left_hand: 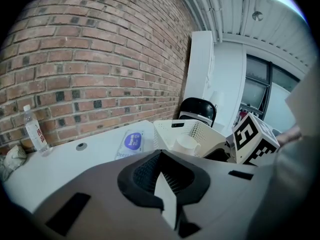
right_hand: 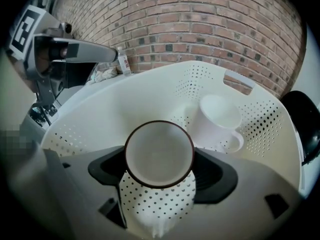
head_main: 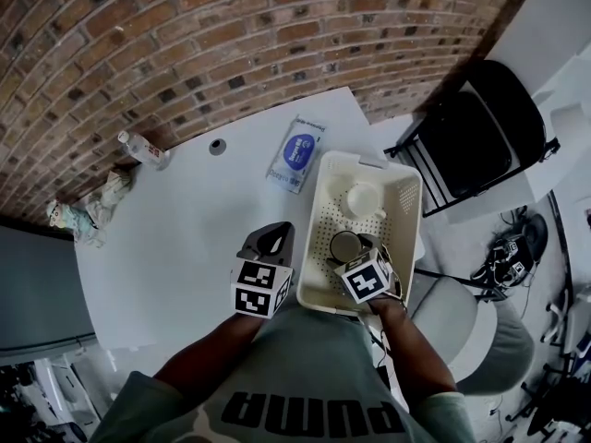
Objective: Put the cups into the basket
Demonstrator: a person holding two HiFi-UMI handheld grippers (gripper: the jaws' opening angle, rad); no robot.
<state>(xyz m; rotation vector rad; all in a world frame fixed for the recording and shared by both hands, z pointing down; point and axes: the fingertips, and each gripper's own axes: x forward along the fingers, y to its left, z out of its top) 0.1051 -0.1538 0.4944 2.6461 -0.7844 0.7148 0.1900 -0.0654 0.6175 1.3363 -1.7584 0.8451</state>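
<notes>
The right gripper (right_hand: 159, 160) is clenched on a cup with a dark brown rim (right_hand: 159, 151), one jaw pressed against each side of it, the open mouth turned toward the gripper's camera. The cup is held inside the white perforated basket (right_hand: 125, 104), over its dotted floor; whether it touches that floor cannot be told. Just beside it, farther into the basket, a white mug (right_hand: 218, 119) stands upright with its handle toward the near right.

The left gripper (left_hand: 161, 156) has its jaws pressed together with nothing between them. It hangs over the white table (head_main: 185, 220), just left of the basket's near end.

The basket sits at the table's right edge. Beyond its far left corner a flat pack of wipes (head_main: 297, 153) with a blue label lies on the table. A water bottle (head_main: 143, 149) stands at the far left by the brick wall (head_main: 185, 44), and a black chair (head_main: 480, 123) stands off the table's right side
</notes>
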